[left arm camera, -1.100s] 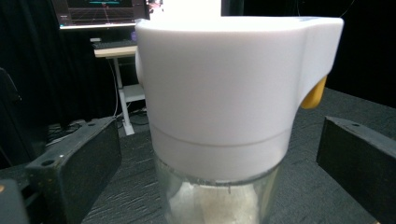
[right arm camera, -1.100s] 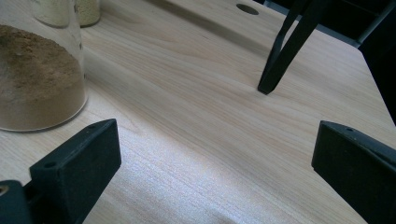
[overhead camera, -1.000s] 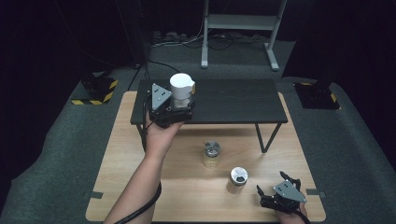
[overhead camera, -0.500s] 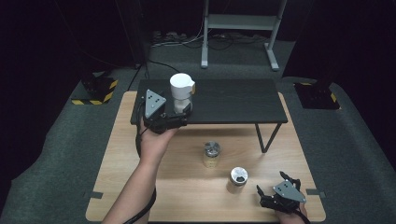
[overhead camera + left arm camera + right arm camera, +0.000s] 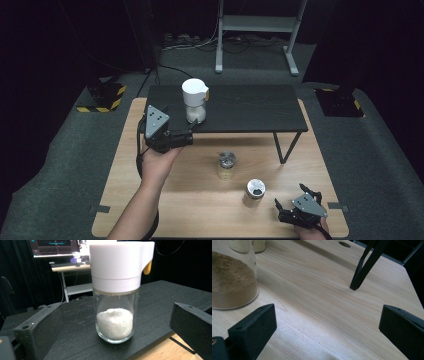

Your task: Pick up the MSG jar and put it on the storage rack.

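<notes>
A glass jar with a white pour lid (image 5: 194, 100) holds white powder and stands upright near the left front edge of the black shelf (image 5: 250, 107). My left gripper (image 5: 189, 137) is open just in front of and below that edge, apart from the jar. In the left gripper view the jar (image 5: 115, 302) stands beyond the open left gripper (image 5: 116, 313), with the jaws wide on either side. My right gripper (image 5: 279, 212) rests open near the table's front right corner. In its own view the right gripper (image 5: 327, 315) has bare wood between its jaws.
Two small metal-lidded jars (image 5: 226, 165) (image 5: 255, 190) stand on the wooden table (image 5: 190, 200). The nearer one, with brown powder (image 5: 232, 277), is left of my right gripper. A black shelf leg (image 5: 364, 265) lands ahead of it.
My left gripper has drawn back from the white-lidded jar, toward the person and to the left. The jar stays standing on the shelf. The right gripper has not moved.
</notes>
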